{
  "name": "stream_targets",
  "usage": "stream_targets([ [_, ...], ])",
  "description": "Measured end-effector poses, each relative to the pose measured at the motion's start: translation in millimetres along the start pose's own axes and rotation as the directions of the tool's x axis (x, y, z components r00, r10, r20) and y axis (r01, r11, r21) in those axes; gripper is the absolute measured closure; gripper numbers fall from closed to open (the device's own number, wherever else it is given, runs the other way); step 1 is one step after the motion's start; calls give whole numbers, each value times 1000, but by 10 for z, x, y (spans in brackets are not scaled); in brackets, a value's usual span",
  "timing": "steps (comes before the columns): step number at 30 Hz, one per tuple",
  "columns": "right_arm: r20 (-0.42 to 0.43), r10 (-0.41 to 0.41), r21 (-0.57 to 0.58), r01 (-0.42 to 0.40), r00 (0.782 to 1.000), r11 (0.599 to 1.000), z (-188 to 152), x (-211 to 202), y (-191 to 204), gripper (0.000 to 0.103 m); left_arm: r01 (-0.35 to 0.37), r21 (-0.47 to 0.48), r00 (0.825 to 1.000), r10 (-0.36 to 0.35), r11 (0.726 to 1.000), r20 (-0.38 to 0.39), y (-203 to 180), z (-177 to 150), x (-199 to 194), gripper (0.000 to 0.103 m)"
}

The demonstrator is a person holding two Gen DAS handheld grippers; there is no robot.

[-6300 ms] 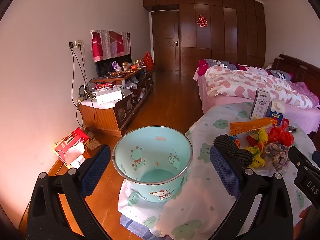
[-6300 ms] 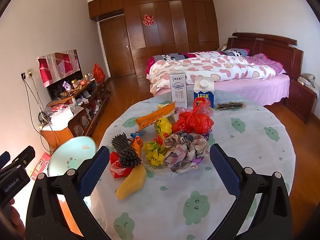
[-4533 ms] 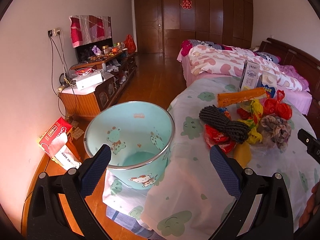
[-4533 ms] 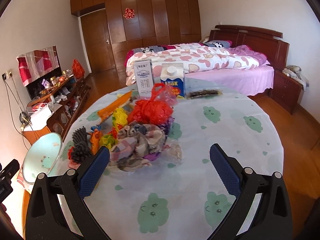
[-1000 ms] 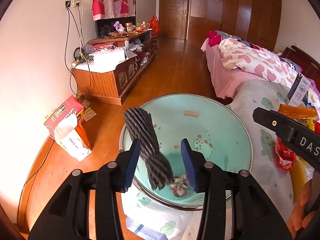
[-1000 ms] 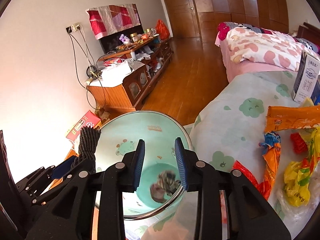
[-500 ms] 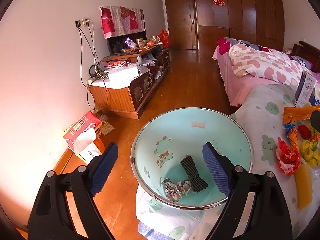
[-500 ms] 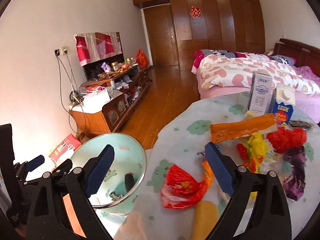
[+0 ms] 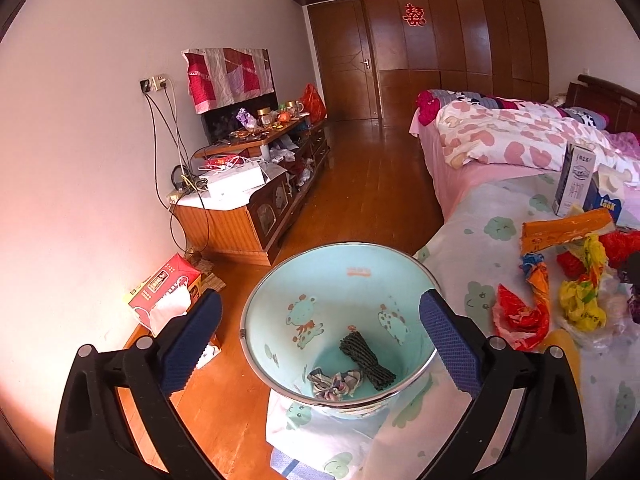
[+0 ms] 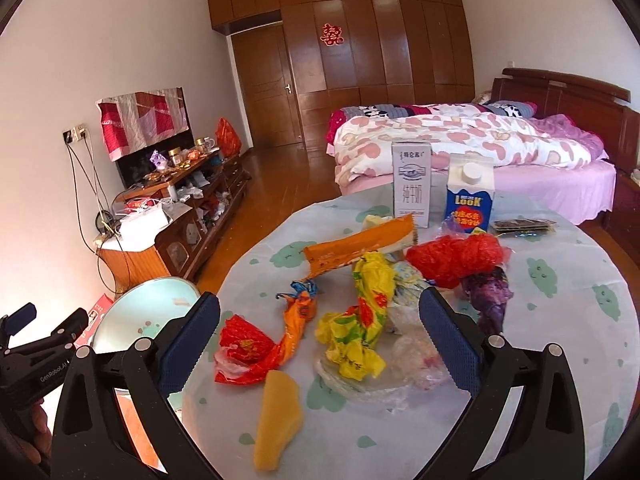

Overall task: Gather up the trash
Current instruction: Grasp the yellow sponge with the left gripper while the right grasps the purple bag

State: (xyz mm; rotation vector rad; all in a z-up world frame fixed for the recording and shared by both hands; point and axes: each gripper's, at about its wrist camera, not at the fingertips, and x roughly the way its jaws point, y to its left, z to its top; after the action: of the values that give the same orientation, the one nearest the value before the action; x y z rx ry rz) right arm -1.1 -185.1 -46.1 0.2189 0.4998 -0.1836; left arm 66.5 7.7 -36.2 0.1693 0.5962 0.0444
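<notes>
A light blue bin with cartoon prints stands at the table's left edge; it also shows in the right wrist view. Inside lie a dark ribbed bundle and a plaid cloth. My left gripper is open and empty above the bin. My right gripper is open and empty over the trash pile: a red wrapper, an orange wrapper, a yellow bag, a yellow wedge, clear plastic, a red bag, a purple wrapper.
A long orange packet, two milk cartons and a dark sachet lie further back on the round table. A bed stands behind. A cluttered TV cabinet and a red tissue box sit by the left wall.
The dark bundle has dropped from my left gripper into the bin, and that gripper has opened. My right gripper has swung from the bin to the trash pile and opened wide.
</notes>
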Motion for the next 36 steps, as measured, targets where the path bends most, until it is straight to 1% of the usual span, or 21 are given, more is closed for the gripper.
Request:
stream_targets([
  [6, 10, -51, 36, 51, 999, 998, -34, -136, -302, 5, 47, 29, 999, -47, 998, 8, -224, 20, -132, 6],
  [11, 4, -101, 76, 101, 995, 992, -48, -232, -590, 5, 93, 43, 996, -92, 995, -5, -428, 8, -180, 6],
  [14, 0, -131, 94, 130, 991, 987, -68, -278, -740, 5, 139, 42, 990, -138, 989, -26, -534, -35, -175, 6],
  [18, -14, -189, 103, 190, 982, 976, -104, -311, -925, 5, 204, 26, 977, -202, 979, -65, -665, -133, -117, 6],
  [21, -30, -211, 116, 213, 977, 970, -177, -327, -1101, 5, 247, 1, 964, -246, 969, -104, -755, -206, -46, 6],
  [24, -40, -218, 119, 221, 975, 968, -210, -315, -1189, 5, 274, 0, 954, -272, 962, -127, -882, -269, -6, 7],
  [28, -69, -226, 115, 233, 972, 966, -307, -269, -1303, 5, 303, 26, 944, -296, 953, -144, -1082, -338, 17, 8],
  [33, -84, -233, 125, 242, 969, 962, -372, -220, -1409, 6, 362, 48, 922, -350, 931, -168, -1341, -410, 50, 16],
  [36, -83, -222, 143, 232, 972, 962, -365, -217, -1450, 6, 385, 57, 909, -368, 921, -193, -1477, -465, 97, 18],
])
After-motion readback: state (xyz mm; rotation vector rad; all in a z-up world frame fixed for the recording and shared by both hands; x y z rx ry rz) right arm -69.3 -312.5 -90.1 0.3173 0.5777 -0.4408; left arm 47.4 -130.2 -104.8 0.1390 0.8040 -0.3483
